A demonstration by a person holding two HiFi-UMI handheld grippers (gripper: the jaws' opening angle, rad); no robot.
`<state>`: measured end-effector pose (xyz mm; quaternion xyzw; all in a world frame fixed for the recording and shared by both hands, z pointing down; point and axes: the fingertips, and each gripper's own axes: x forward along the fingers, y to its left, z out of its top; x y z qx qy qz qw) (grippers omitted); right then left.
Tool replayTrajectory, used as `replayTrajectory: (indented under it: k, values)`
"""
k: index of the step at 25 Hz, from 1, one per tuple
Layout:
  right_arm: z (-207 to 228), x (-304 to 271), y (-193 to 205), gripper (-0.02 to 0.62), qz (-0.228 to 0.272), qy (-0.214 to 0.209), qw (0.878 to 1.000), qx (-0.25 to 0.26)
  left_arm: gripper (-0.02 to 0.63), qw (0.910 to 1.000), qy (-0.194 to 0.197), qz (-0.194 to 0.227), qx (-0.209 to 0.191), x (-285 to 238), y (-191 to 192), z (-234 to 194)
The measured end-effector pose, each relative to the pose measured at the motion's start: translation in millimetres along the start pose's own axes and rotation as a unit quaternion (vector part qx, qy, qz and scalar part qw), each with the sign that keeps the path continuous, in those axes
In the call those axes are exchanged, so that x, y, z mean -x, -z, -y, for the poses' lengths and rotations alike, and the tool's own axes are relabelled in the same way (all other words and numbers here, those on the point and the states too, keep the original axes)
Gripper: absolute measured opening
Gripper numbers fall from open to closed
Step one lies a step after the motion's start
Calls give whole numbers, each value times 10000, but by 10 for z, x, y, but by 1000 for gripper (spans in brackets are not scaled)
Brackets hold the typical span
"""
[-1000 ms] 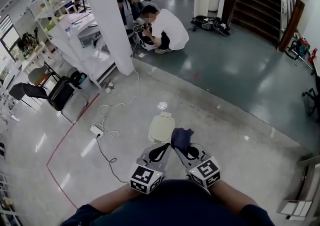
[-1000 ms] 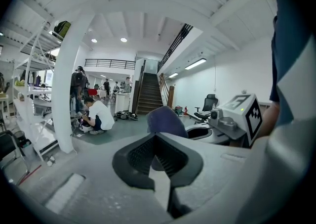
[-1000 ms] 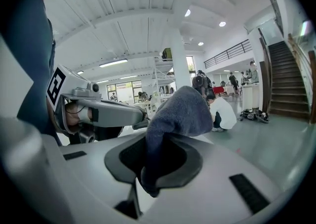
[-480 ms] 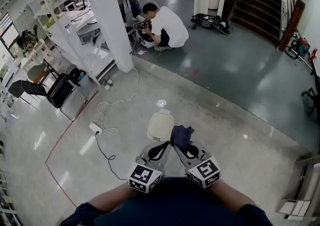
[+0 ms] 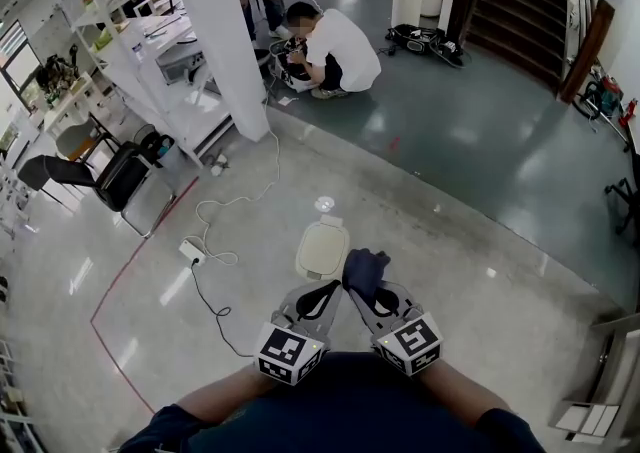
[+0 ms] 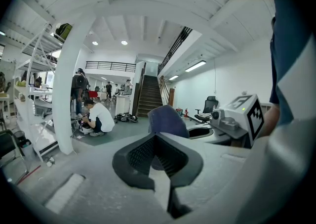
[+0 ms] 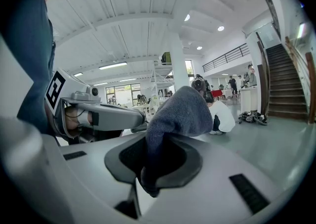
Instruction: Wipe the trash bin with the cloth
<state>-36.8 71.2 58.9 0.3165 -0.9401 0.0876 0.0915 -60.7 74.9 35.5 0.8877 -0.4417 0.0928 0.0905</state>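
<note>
A cream trash bin (image 5: 322,249) with a closed lid stands on the shiny floor just ahead of both grippers. My right gripper (image 5: 364,288) is shut on a dark blue cloth (image 5: 362,274), which bunches up above its jaws (image 7: 180,112) and hangs to the right of the bin, apart from it. My left gripper (image 5: 325,299) sits beside it, jaws shut with nothing between them (image 6: 157,156); the cloth (image 6: 168,121) shows behind its tips. Both are held close to my body.
A white power strip (image 5: 192,257) with trailing cable lies on the floor to the left. A white pillar (image 5: 215,36) and shelving stand beyond it. A person in a white shirt (image 5: 335,51) crouches farther off. Stairs rise at the back right.
The view has shifted slightly; the grippers and cloth keep the same pose near the bin. Nothing was taken hold of or let go.
</note>
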Motion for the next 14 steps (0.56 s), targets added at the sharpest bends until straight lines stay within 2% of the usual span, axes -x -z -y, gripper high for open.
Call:
replayTrajectory:
  k: [14]
  values:
    - [-15, 20, -2, 54, 22, -8, 10000, 17, -3, 10000, -8, -1, 6, 31, 19, 10]
